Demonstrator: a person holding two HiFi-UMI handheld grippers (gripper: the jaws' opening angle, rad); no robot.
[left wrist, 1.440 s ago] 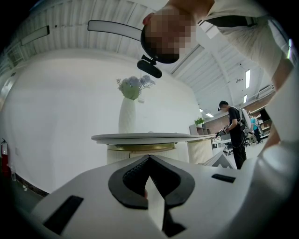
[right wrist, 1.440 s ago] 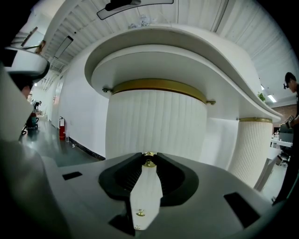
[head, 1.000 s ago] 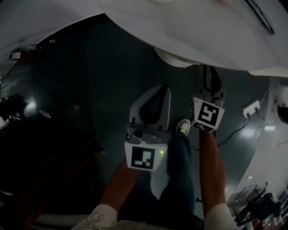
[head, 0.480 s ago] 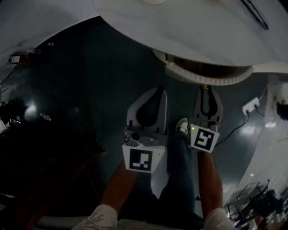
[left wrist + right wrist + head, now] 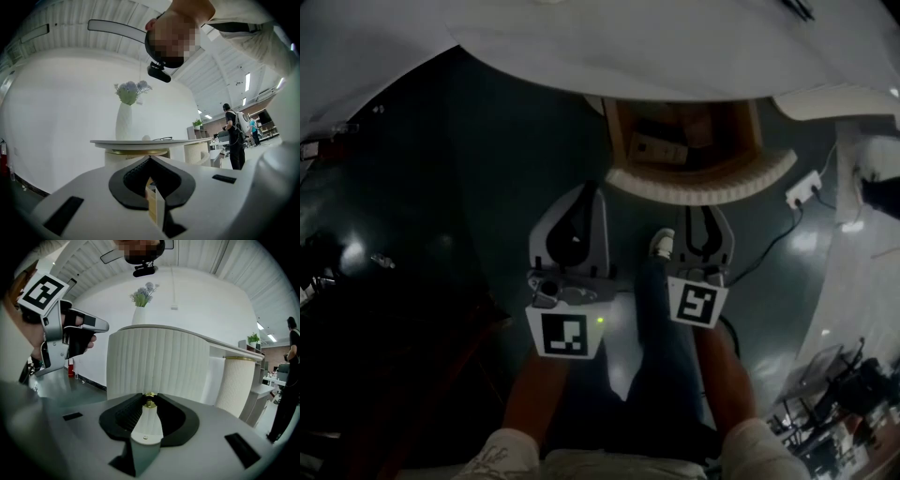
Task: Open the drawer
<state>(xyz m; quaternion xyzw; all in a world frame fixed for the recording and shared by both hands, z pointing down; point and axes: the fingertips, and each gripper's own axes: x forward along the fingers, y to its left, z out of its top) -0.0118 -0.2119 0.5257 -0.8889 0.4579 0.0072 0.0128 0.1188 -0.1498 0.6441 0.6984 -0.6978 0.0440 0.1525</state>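
The drawer (image 5: pixel 701 184) has a curved, ribbed white front and stands pulled out from under the round white table (image 5: pixel 675 47). Its wooden inside (image 5: pixel 680 141) shows small boxes. My right gripper (image 5: pixel 704 210) is shut on the small gold knob (image 5: pixel 150 402) at the middle of the ribbed drawer front (image 5: pixel 159 363). My left gripper (image 5: pixel 590 190) hangs to the left of the drawer, shut and holding nothing. In the left gripper view its tips (image 5: pixel 150 160) meet below the table edge (image 5: pixel 150 141). The right gripper view shows the left gripper (image 5: pixel 70 339) at the left.
A white vase with flowers (image 5: pixel 125 119) stands on the table. A power strip with a cable (image 5: pixel 803 190) lies on the dark floor at the right. The person's shoe (image 5: pixel 662 244) is between the grippers. A ribbed pedestal (image 5: pixel 239 383) stands to the right, people (image 5: pixel 234 136) beyond.
The right gripper has drawn back toward the person with the knob in it, and the drawer has slid out from under the table, showing its inside. The left gripper has hardly moved.
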